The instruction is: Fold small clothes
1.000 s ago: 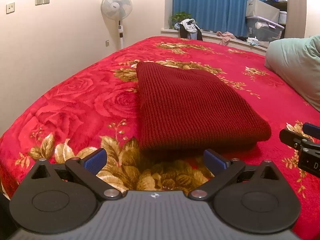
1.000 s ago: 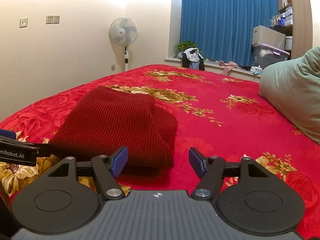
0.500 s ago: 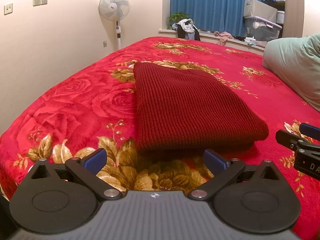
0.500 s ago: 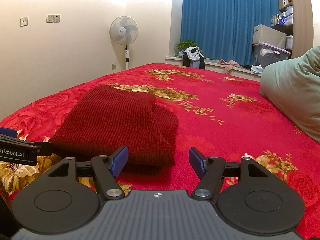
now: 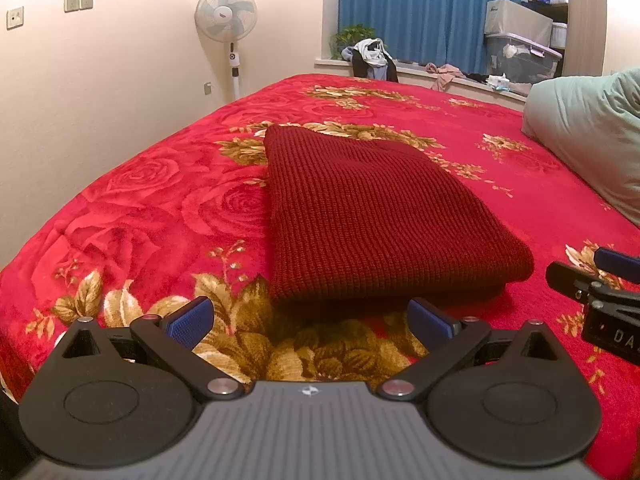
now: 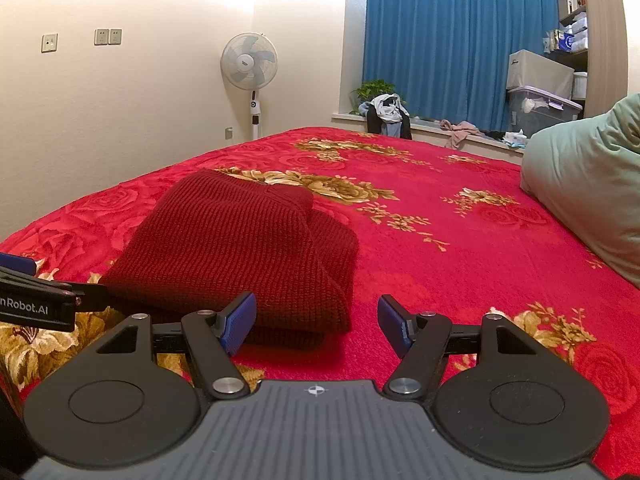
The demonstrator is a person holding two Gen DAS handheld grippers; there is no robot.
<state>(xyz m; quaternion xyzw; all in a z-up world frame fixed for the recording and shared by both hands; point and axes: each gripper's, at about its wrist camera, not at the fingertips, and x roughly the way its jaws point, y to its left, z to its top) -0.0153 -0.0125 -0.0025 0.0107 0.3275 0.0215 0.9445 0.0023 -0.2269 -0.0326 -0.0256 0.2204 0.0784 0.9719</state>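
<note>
A dark red knit garment [image 5: 368, 216] lies folded into a flat rectangle on the red floral bedspread [image 5: 160, 208]. It also shows in the right wrist view [image 6: 240, 252]. My left gripper [image 5: 310, 320] is open and empty, just short of the garment's near edge. My right gripper [image 6: 316, 322] is open and empty, by the garment's near right corner. The right gripper's fingers show at the right edge of the left wrist view [image 5: 596, 276]. The left gripper shows at the left edge of the right wrist view [image 6: 36, 300].
A pale green pillow [image 5: 592, 136] lies on the bed's right side. A standing fan [image 5: 226, 20] stands by the left wall. A window ledge with clothes [image 5: 372, 56] and storage boxes [image 5: 520, 48] runs behind the bed. The bed's left edge drops off near the wall.
Both grippers have shifted slightly; the garment sits a little further left in the left wrist view. The garment has not moved and both grippers stay open.
</note>
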